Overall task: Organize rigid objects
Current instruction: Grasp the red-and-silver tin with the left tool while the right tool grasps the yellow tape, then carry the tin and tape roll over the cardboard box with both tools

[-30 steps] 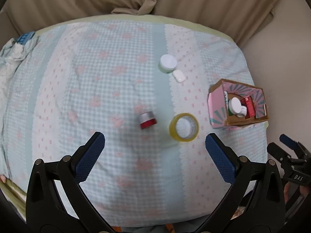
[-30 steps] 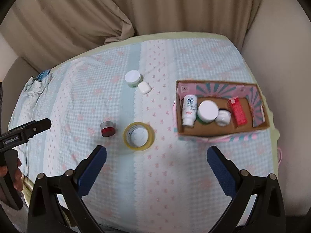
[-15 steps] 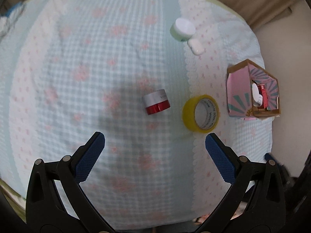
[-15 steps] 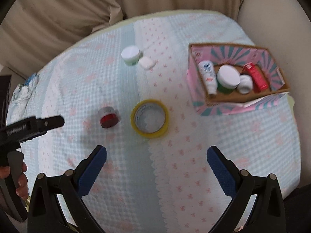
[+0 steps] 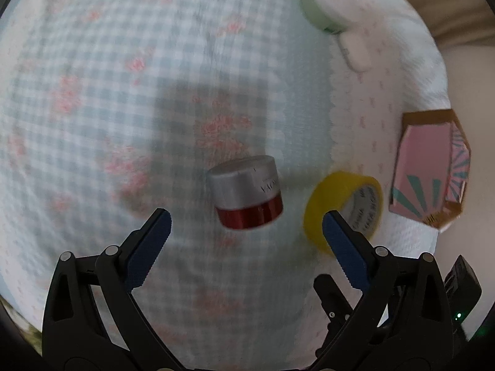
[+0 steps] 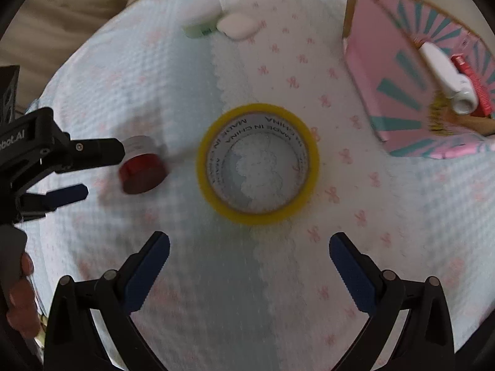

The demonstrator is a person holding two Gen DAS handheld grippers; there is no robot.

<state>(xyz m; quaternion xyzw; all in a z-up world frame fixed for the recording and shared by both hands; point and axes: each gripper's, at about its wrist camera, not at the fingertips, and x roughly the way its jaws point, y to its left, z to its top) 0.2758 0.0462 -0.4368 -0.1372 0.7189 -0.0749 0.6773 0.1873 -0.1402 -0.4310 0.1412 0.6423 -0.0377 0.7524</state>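
Observation:
A small red jar with a silver lid [image 5: 246, 196] lies on the patterned cloth just ahead of my open, empty left gripper [image 5: 246, 225]; it also shows in the right wrist view [image 6: 140, 164]. A yellow tape roll [image 6: 258, 164] lies flat just ahead of my open, empty right gripper [image 6: 249, 247]; it also shows in the left wrist view [image 5: 343, 207]. A pink cardboard box [image 6: 399, 71] at the right holds a white bottle [image 6: 442, 71] and a red tube [image 6: 470, 83]. The box also shows in the left wrist view [image 5: 430, 170].
A white-lidded green jar [image 6: 199, 15] and a small white case [image 6: 236, 24] lie at the far side of the cloth, also in the left wrist view [image 5: 328, 9]. Beige curtain hangs behind. The left gripper's body [image 6: 46, 160] reaches in beside the red jar.
Both grippers have moved down and forward toward the cloth. The red jar now sits close ahead of the left gripper, the tape roll close ahead of the right. Both stay open.

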